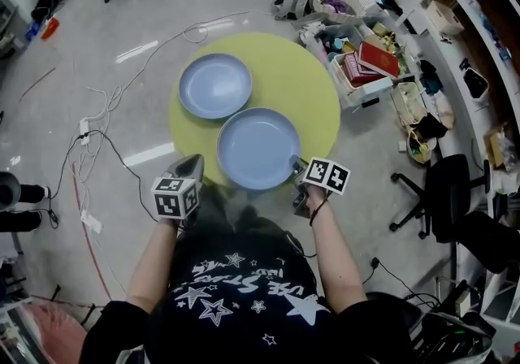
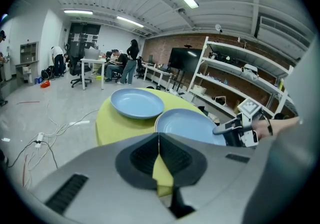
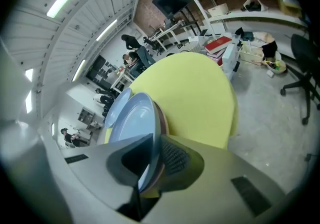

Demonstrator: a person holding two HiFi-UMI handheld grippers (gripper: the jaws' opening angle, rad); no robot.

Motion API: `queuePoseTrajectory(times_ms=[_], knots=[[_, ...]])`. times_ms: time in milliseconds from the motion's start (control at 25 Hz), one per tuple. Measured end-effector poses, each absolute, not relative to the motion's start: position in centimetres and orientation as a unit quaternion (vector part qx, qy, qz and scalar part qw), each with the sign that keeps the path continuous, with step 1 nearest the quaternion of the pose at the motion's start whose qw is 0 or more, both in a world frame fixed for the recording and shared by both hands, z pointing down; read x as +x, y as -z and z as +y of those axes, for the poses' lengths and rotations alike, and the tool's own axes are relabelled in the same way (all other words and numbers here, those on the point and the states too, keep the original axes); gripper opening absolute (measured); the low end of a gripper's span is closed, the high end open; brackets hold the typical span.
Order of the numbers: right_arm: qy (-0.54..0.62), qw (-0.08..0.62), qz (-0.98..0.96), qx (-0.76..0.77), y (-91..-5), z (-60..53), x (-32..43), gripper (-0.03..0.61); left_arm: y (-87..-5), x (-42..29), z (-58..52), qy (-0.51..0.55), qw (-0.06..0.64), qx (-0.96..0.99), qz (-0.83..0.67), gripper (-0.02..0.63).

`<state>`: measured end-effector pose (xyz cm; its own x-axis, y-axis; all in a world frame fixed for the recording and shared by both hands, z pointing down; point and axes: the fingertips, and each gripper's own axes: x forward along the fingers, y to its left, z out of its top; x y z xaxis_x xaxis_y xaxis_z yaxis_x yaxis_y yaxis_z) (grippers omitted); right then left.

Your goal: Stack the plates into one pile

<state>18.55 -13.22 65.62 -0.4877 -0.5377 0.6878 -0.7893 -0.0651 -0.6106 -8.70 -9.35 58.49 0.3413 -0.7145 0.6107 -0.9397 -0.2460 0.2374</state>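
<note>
Floor at far left: loose cables [image 1: 97, 136] trail over the grey floor, well apart from the table.

Left gripper: my left gripper [image 1: 192, 164] hovers at the near left edge of the table, pointing forward and down; its jaws are together at the tips with nothing held between them, only a strip of yellow tabletop showing through the gap lower down; it touches neither plate.

Far plate: the far plate [image 1: 215, 85], blue and round, lies flat on the far left part of the table; nothing touches it.

Near plate: the near plate [image 1: 258, 148], the same blue, sits just beside the far plate on the side nearer to me; its near rim reaches the table's near edge; the two rims are close but the plates do not overlap, so no pile yet; I cannot tell whether this one rests flat or is tipped up.

Table: the table [image 1: 305, 82] is round and yellow-green; its right half is bare.

Right gripper: my right gripper [image 1: 296, 164] is at the near plate's right near rim; in the right gripper view that rim runs between the jaws, one pad on the blue upper face and the other on the brownish underside; the jaws are clamped on it.

Floor at right: crates with a red book [image 1: 378, 58] stand beside the table; an office chair [image 1: 448, 192] stands further right.
</note>
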Motion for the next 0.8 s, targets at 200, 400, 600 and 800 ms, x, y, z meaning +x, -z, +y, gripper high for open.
queuePoseTrajectory(times_ms=[200,400,600,800], knots=[[-0.491,0.185,-0.697,0.489,-65.5,-13.4,18.3,0.061,-58.5,-8.4,-9.6,-0.197,0.289,0.766,-0.539,0.020],[-0.468,0.206,-0.711,0.483,-64.9,-13.4,18.1,0.107,-58.2,-8.4,-10.0,-0.197,0.286,0.767,-0.540,0.020],[-0.462,0.203,-0.709,0.492,-64.6,-13.8,18.9,0.109,-58.6,-8.7,-10.3,-0.197,0.290,0.766,-0.540,0.020],[-0.451,0.190,-0.710,0.506,-63.3,-14.6,19.3,0.109,-58.7,-9.0,-10.5,-0.197,0.292,0.768,-0.535,0.019]])
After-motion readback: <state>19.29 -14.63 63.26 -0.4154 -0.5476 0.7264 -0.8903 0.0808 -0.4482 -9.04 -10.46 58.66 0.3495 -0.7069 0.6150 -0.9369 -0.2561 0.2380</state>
